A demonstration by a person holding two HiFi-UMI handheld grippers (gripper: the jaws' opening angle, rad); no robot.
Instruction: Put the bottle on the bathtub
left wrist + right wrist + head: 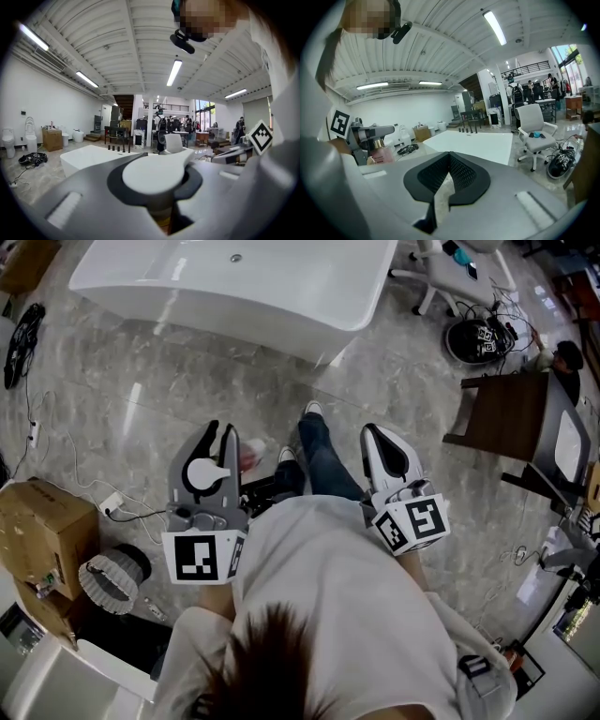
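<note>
Left gripper (223, 439): fingers clamped on a pink bottle (251, 457). Its white cap (157, 174) sits between them, with a gold neck under the cap. Right gripper (377, 439): fingers pressed together, nothing in them. Both grippers are out in front of the person's waist, side by side, roughly level. The bottle is in the air above the grey marble floor (187, 381). The white bathtub (216, 282) stands ahead of the person's feet, well apart from the bottle.
</note>
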